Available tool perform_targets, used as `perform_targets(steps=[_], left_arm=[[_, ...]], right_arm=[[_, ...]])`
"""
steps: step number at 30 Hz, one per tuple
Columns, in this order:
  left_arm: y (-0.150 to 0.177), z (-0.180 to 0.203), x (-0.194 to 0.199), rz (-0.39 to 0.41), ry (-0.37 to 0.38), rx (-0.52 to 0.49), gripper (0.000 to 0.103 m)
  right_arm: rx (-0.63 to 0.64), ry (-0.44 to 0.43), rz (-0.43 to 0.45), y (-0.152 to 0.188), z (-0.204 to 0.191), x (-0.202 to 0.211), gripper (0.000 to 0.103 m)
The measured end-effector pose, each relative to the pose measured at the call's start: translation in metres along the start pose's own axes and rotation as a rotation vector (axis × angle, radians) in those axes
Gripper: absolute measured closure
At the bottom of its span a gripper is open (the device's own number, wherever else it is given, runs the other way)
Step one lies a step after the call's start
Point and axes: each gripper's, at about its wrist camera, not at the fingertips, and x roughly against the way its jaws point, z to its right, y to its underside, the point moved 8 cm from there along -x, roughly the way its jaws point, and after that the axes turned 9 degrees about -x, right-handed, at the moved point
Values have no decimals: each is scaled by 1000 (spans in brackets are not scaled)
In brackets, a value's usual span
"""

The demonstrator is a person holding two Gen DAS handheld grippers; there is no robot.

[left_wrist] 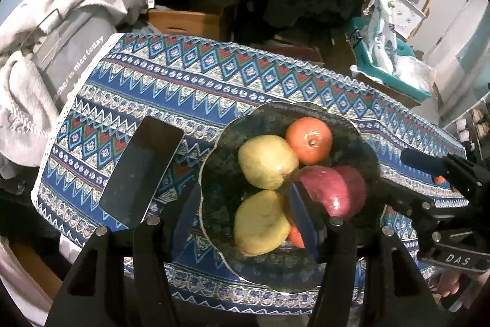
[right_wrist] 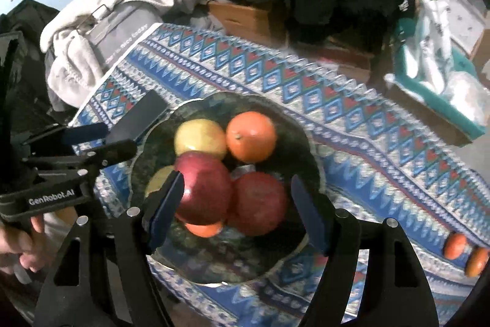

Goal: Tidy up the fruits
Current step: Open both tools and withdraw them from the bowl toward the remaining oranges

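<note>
A dark bowl (left_wrist: 364, 155) (right_wrist: 309, 149) on the patterned tablecloth holds an orange (left_wrist: 309, 140) (right_wrist: 251, 135), two yellow fruits (left_wrist: 266, 161) (left_wrist: 260, 222), two red apples (left_wrist: 324, 189) (right_wrist: 203, 187) (right_wrist: 260, 201) and a small orange fruit (right_wrist: 203, 229). My left gripper (left_wrist: 245, 219) is open above the bowl, around the near yellow fruit. My right gripper (right_wrist: 235, 213) is open above the bowl, its fingers either side of the red apples. Two small orange fruits (right_wrist: 456, 245) (right_wrist: 477, 261) lie on the cloth at right.
A black phone (left_wrist: 141, 170) (right_wrist: 134, 118) lies on the cloth left of the bowl. Grey clothes (left_wrist: 46, 51) are heaped at the table's left end. A teal box with bags (left_wrist: 395, 63) stands beyond the right end.
</note>
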Motion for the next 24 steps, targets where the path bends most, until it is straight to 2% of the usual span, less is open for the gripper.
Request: perform_targets(steps=[24], left_arm=[[-19,96,35,79,63,-183,38]], right_arm=[[-71,166,109,28,91,84,29]])
